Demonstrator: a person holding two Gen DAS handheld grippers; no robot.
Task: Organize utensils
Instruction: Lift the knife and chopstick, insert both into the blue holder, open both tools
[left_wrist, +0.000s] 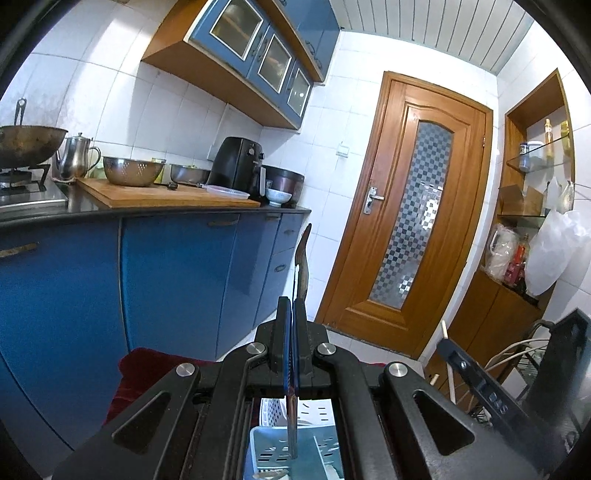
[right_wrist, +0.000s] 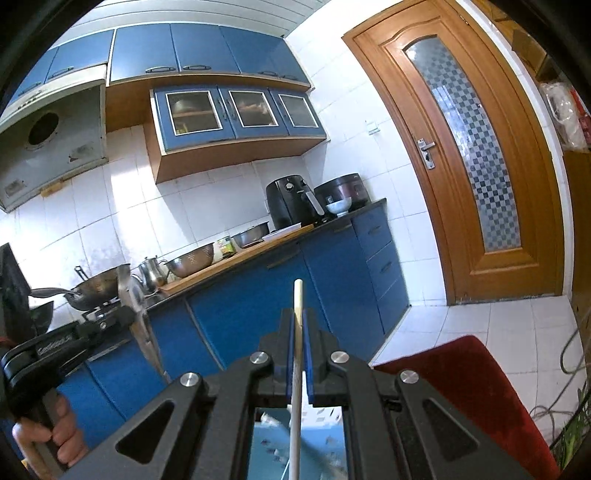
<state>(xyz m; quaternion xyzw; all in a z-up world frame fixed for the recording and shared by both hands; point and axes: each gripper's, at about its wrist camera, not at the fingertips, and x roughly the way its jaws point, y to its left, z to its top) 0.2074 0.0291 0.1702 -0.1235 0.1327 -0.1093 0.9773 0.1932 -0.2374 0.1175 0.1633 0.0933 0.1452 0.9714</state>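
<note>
My left gripper (left_wrist: 293, 301) is shut on a thin knife-like metal utensil (left_wrist: 303, 258). Its brown wooden handle sticks up past the fingertips and its blade hangs down behind the jaws. Under it lies a light blue slotted plastic basket (left_wrist: 321, 458) with a white basket (left_wrist: 273, 410) beside it. My right gripper (right_wrist: 299, 314) is shut on a pale wooden chopstick (right_wrist: 297, 295) that stands nearly upright. The right wrist view shows the left gripper (right_wrist: 129, 319) at the left, held by a hand (right_wrist: 59, 435), the utensil (right_wrist: 146, 339) slanting down from it. The right gripper (left_wrist: 448, 345) shows at the right of the left wrist view.
A dark counter (left_wrist: 280, 210) over blue cabinets (left_wrist: 177, 280) carries a wooden cutting board (left_wrist: 166, 199), steel bowls (left_wrist: 133, 170), a kettle (left_wrist: 75, 157), a black air fryer (left_wrist: 238, 162) and a wok (left_wrist: 26, 142). A wooden door (left_wrist: 410, 221) stands to the right. A red cushion (right_wrist: 465, 384) and cables (right_wrist: 572, 354) lie low.
</note>
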